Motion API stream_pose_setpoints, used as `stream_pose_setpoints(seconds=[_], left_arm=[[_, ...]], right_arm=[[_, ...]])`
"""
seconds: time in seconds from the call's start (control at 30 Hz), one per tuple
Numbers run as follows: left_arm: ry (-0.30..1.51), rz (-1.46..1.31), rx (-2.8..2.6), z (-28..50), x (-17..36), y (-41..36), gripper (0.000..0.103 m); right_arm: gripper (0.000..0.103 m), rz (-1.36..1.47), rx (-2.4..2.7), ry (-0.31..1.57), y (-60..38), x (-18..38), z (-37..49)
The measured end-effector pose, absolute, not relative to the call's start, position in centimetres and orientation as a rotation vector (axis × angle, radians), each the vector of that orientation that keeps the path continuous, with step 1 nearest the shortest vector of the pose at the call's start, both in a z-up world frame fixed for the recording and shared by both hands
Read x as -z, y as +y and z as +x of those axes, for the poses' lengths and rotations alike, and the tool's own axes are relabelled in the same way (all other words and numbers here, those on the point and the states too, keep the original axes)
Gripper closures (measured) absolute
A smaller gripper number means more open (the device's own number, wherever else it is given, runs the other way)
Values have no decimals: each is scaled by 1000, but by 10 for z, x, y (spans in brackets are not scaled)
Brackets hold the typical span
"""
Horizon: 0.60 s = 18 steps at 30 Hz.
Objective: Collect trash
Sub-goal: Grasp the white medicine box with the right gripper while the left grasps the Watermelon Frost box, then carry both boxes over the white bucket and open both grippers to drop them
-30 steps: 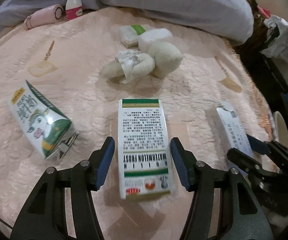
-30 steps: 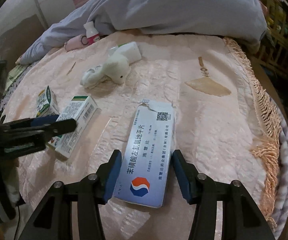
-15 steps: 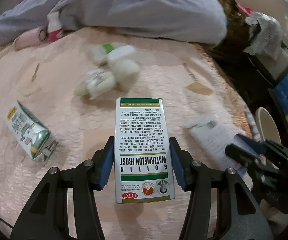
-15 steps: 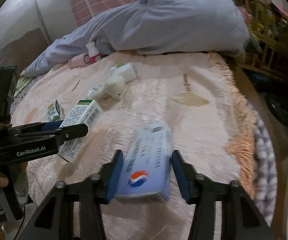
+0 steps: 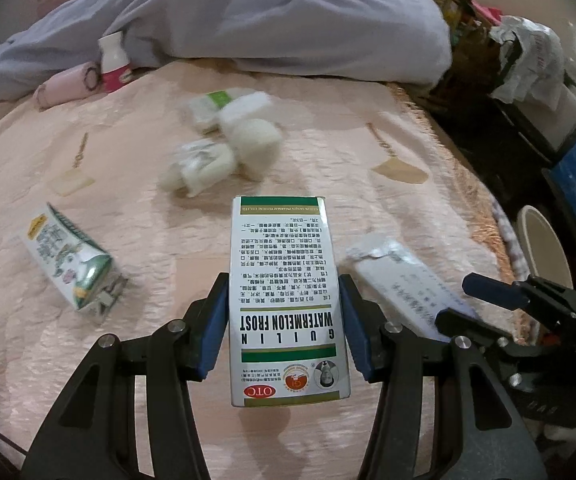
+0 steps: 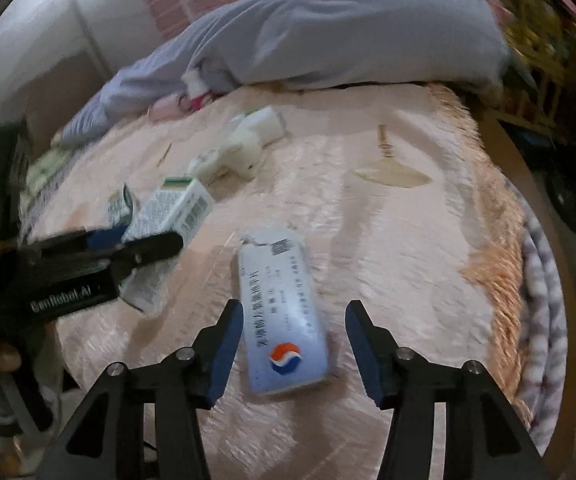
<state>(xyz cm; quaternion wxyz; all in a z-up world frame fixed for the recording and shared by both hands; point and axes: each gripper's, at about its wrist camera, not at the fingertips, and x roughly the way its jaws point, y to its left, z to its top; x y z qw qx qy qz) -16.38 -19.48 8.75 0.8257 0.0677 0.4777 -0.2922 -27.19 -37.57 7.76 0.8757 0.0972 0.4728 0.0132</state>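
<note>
A pink quilted bed [image 5: 327, 152] lies before you, with a grey duvet [image 5: 268, 16] bunched at its far side. Your left claw [image 5: 284, 328] is clenched on a white-and-green medicine box [image 5: 286, 300]. Your right claw [image 6: 293, 344] is spread wide around a pale blue box [image 6: 284, 320] lying on the bed, nearer its left finger. A milk carton [image 5: 72, 260] lies at left.

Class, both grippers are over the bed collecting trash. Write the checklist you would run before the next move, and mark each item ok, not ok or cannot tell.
1. Left gripper shut on the white and green Watermelon Frost carton: ok.
2. Carton lifted off the pink bedspread: ok, judging by the right wrist view.
3. Right gripper closed on the pale blue medicine box: not ok, gaps at both fingers.
4. Blue box centred between the fingers: not ok, nearer the left one.
5. Bin location: cannot tell.
6. Green and white milk carton left to collect: ok.
</note>
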Motion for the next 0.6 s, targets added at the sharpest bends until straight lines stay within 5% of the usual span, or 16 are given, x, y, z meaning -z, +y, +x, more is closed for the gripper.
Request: stream_pose_setpoints(seconds=[0.37, 0.6], left_arm=[[1023, 163, 621, -165, -82, -197, 52], [998, 183, 688, -180, -95, -227, 52]], right_arm=[[54, 89, -51, 1048, -357, -50, -238], [55, 103, 33, 935, -387, -87, -271]])
